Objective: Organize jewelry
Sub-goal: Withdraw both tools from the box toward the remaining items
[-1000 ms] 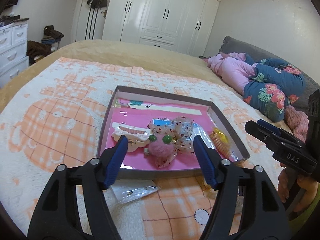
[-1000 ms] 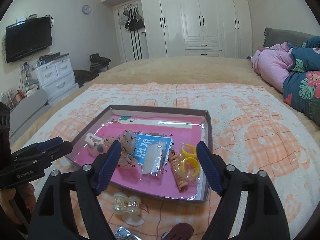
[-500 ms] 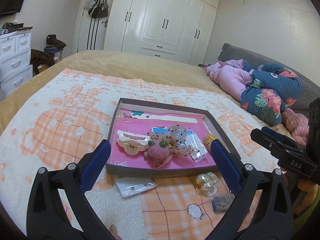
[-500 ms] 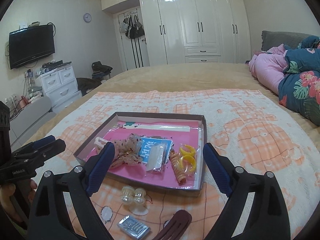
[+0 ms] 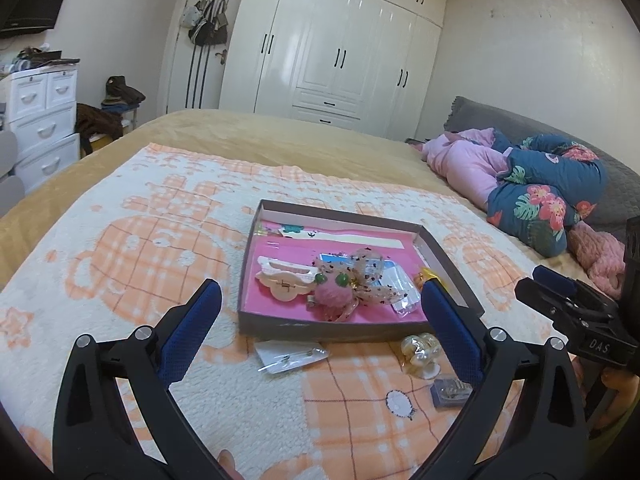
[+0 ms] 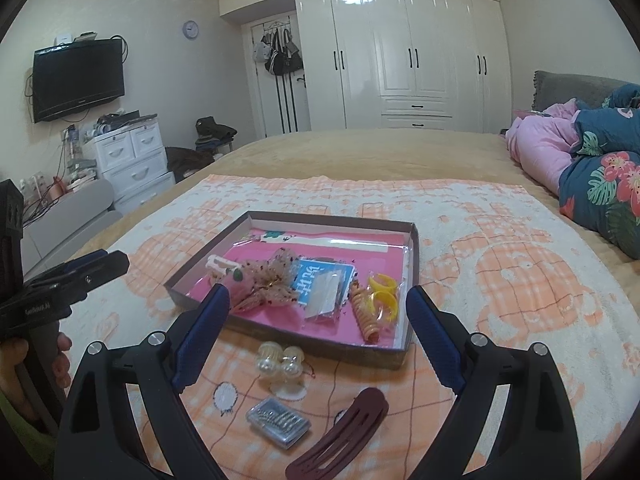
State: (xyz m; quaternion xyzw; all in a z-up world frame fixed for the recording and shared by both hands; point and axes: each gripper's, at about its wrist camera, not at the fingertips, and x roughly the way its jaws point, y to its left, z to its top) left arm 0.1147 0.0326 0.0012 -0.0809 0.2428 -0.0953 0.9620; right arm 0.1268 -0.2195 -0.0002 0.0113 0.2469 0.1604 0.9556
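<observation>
Pearly cream plastic, glossy and rounded: a small pearl-bead hair claw [image 6: 281,364] lies loose on the blanket in the lower middle of the right wrist view, just in front of the shallow brown cardboard tray with a pink lining [image 6: 414,248]. It looks light and stiff, likely slippery on its beads and easy to snap at the hinge, so the safest hold is probably across its middle. To its lower right lies a small clear plastic box of pins [image 6: 278,422], light and rigid, best pinched on its long sides. Beside that, at the bottom of the frame, is a flat maroon oval hair clip [image 6: 340,436], thin and hard to lift off the pile. In the left wrist view a clear plastic sachet holding a thin pin [image 5: 290,356] lies just before the tray, limp and slick.

Inside the tray are a speckled sheer bow [image 6: 272,276], a blue card packet [image 6: 326,286], a spiral orange hair tie [image 6: 364,316] and yellow plastic rings [image 6: 384,300].

The right gripper [image 6: 318,320] has just been opening and stands wide, nothing between its blue pads. The left gripper [image 5: 320,318] has likewise just opened wide and is empty. Both hover above the orange-and-cream checked fleece blanket [image 6: 520,280].
</observation>
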